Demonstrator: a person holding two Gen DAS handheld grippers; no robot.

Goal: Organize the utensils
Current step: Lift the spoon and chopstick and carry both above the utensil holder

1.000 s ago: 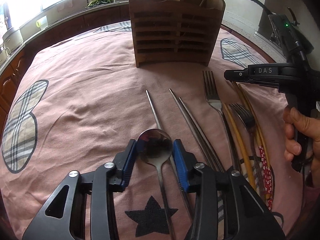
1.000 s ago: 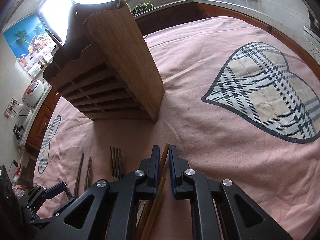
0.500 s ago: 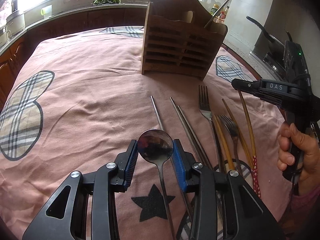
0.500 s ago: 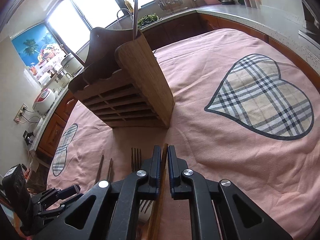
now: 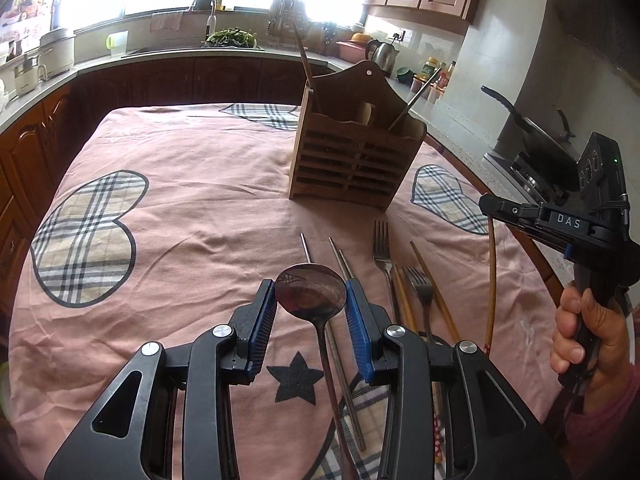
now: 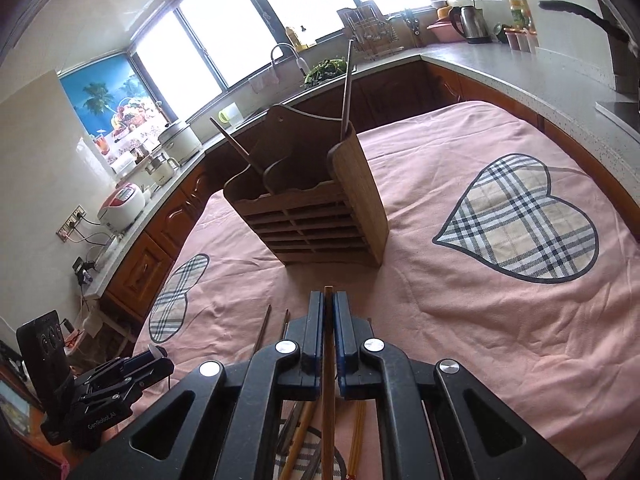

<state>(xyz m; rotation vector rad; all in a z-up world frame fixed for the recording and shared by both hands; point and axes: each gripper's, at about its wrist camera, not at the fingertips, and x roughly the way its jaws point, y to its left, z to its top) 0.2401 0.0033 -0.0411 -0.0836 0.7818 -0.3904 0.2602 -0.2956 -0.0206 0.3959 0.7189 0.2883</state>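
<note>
Blown-out window [image 6: 280,8] daylight, strong fisheye bending, dark corners.

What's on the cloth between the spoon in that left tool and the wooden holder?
In the left wrist view, only metal chopstick tips and bare pink cloth lie between the spoon and the wooden utensil holder.

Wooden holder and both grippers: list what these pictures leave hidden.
- Wooden holder interior: both views, walls hide how deep its two utensils sit.
- Spoon handle end: left wrist view, cut off by the bottom edge.
- Wooden chopstick lower end: right wrist view, right gripper body and the frame edge hide it.
</note>
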